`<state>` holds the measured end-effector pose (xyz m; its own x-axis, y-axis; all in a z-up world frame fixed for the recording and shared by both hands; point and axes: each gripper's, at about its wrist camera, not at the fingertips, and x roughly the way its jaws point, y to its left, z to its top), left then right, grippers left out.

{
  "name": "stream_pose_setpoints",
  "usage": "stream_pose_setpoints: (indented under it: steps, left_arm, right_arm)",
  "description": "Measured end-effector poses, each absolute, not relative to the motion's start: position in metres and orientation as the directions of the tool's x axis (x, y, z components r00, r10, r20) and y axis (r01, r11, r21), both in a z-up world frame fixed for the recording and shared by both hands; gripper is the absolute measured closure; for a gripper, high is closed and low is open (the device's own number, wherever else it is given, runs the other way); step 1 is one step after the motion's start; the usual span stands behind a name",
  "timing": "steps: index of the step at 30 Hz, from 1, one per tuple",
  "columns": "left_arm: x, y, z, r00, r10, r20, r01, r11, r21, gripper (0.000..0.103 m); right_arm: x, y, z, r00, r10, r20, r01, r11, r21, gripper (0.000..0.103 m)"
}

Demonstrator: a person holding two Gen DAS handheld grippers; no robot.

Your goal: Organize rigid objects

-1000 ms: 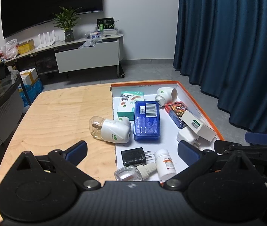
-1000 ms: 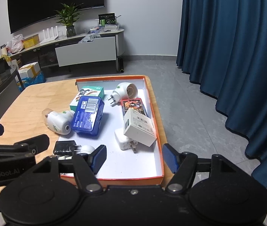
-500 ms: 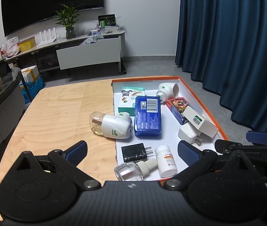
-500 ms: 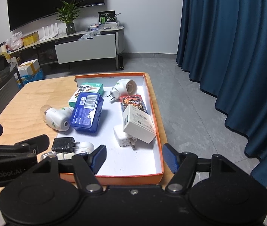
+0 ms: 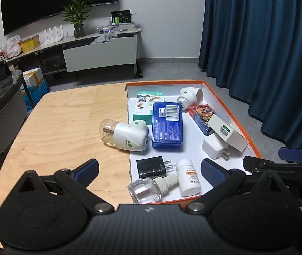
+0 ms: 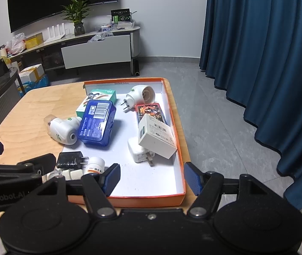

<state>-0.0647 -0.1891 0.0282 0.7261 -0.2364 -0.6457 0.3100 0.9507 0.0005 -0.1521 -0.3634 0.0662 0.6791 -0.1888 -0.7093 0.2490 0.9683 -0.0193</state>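
Both tools, left (image 5: pixel 148 167) and right (image 6: pixel 152 177), gape empty; the left hides the glass bottle (image 6: pixel 54 175).

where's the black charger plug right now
In the left wrist view the black charger plug lies near the tray's near left corner, beside the white pill bottle, behind the clear glass bottle.

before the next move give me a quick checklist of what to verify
1. Left gripper open and empty: ok.
2. Right gripper open and empty: ok.
3. Everything inside the tray: not ok; the vaporizer lies across its left edge, its bottle end on the table.
4. Items lying flat: not ok; the white box leans on the white charger and the card box.
5. Clear bottle fully inside the tray: cannot tell.
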Motion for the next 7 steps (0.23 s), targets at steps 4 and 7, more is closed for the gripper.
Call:
stream_pose_setpoints:
  steps: [4,7]
  left_arm:
    - [-0.0647,-0.1894,0.0273,0.729,-0.232,-0.644,0.305,0.952,0.002,0.000]
    - [-0.0627,-0.1896,0.0267,0.722,-0.235,-0.651,0.308,0.951,-0.002,0.000]
  right_arm:
    - [-0.1510,-0.3627,0.0636,0.678,-0.189,-0.711,0.247,0.969,-0.021,0.024]
    - [-0.1500,-0.3624,0.0617,0.675,-0.188,-0.714,0.247,0.969,-0.022,0.024]
